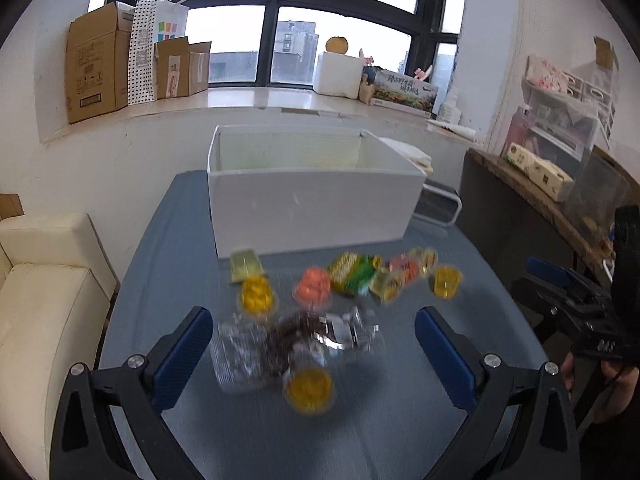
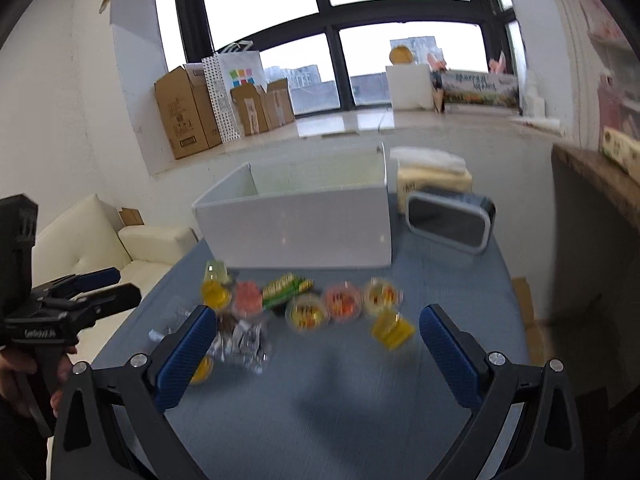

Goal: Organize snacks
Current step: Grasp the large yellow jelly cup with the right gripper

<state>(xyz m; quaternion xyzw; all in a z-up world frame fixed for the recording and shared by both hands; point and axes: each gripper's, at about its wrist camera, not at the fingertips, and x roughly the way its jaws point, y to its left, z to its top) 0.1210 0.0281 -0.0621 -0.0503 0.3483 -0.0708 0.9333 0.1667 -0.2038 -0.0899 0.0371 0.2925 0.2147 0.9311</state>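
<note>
Both views are blurred, so small labels cannot be read. The left hand-held gripper (image 1: 314,354) hangs above the blue-grey tabletop (image 1: 400,420) with its blue-padded fingers spread wide and nothing between them. Just beyond its fingers lies a crinkled silver-and-brown foil wrapper pile (image 1: 304,340), with a yellow jelly cup in clear plastic (image 1: 309,389) touching the pile's near edge.

The right hand-held gripper (image 2: 318,346) is likewise wide open and holds nothing; its left finger (image 2: 186,356) overlaps the foil pile in that view. Ahead of it a small yellow square packet (image 2: 392,330) lies apart from the rest.

The remaining snacks form a loose row near the front wall of an open white rectangular box (image 1: 312,208): a pale green square packet (image 1: 245,266), a second yellow jelly cup (image 1: 258,298), a pink-orange jelly cup (image 1: 315,289), a green-and-yellow wrapped snack bar (image 1: 352,272), and several clear cups with orange filling (image 2: 342,306). Whether anything sits inside the box cannot be told. A dark rounded-rectangle container with a pale rim (image 2: 450,222) stands beside the box's right end.
</note>
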